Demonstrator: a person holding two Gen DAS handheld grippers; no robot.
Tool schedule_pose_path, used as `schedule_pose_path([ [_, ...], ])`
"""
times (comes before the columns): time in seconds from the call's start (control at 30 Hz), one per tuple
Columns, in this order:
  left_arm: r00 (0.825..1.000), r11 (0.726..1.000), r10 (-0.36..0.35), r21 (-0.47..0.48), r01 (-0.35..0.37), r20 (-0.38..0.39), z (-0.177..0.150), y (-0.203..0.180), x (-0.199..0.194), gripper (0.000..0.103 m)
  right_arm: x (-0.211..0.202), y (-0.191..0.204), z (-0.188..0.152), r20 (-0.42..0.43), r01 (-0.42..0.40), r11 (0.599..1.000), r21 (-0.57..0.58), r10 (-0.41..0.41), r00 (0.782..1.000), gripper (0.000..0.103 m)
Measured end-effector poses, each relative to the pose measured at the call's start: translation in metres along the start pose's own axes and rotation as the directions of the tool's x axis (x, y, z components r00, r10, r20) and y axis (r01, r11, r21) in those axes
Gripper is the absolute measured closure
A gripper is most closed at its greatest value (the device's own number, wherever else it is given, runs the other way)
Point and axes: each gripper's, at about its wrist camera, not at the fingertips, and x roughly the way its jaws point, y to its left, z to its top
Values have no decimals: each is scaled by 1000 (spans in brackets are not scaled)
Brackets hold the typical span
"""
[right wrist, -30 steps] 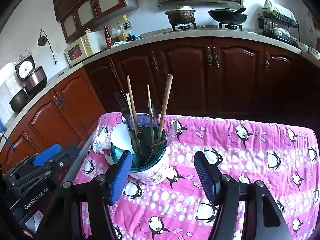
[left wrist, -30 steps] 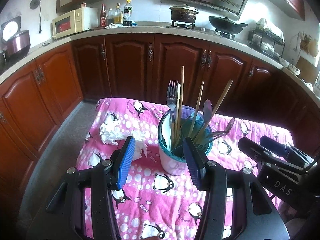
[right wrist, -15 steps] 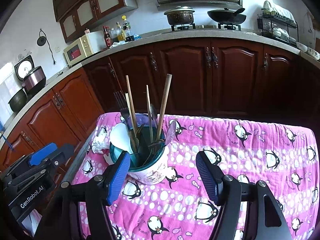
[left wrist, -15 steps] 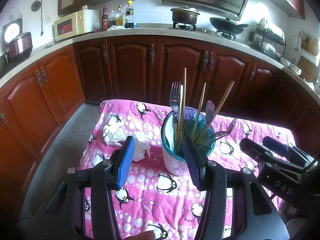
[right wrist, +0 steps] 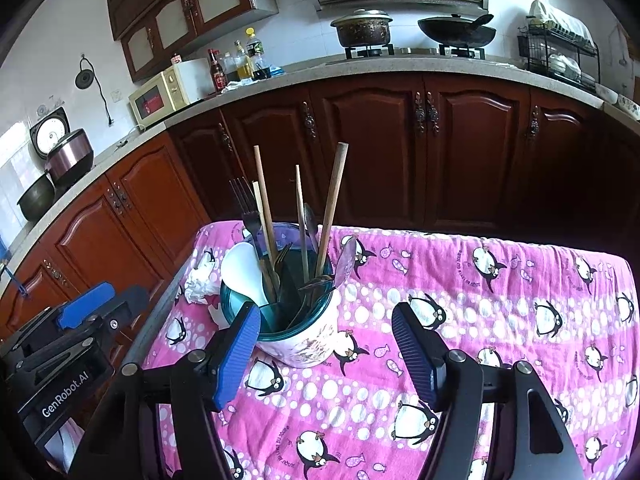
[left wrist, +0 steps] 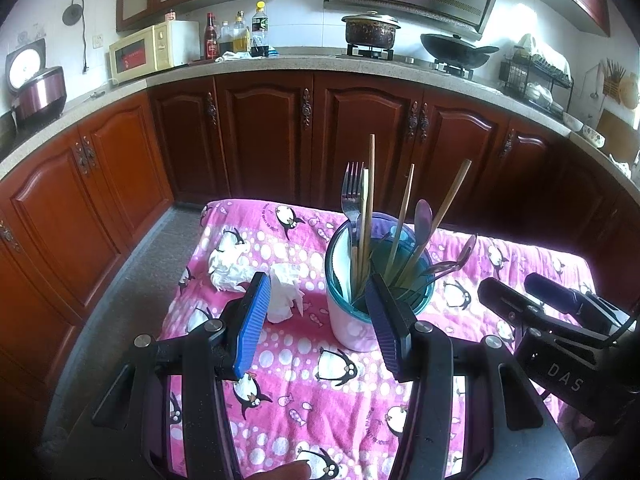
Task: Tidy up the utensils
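On bench: pink penguin cloth (left wrist: 288, 364) covers it; utensil cup (left wrist: 352, 320) stands mid-cloth.
Cup contents: fork (left wrist: 351, 192), chopsticks (left wrist: 371, 184), spoons (left wrist: 423, 216), white ladle (right wrist: 240, 268), all upright or leaning inside.
Left hand-held gripper (left wrist: 316, 320): released, nothing btwn pads, hovering just short of cup; right pad overlaps the cup rim in view, contact can't be told.
Right hand-held gripper (right wrist: 328, 344): released, empty; cup sits btwn and beyond its pads, no contact seen.
Change vs a sec ago: nearly none. Both stay parked, right jaws a touch wider, utensils same spots.
Meaning: prob. task done or paused, no loose utensil seen on cloth.
Stray items: crumpled tissues (left wrist: 256, 268) beside cup, untouched.
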Motion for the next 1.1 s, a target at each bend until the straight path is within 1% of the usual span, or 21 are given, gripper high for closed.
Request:
schedule_pose_path([
  [1.1, 1000, 1000, 12, 4, -12, 3, 3, 1, 2, 54, 11, 5, -1, -23, -8, 1000, -27, 7, 1000, 37],
])
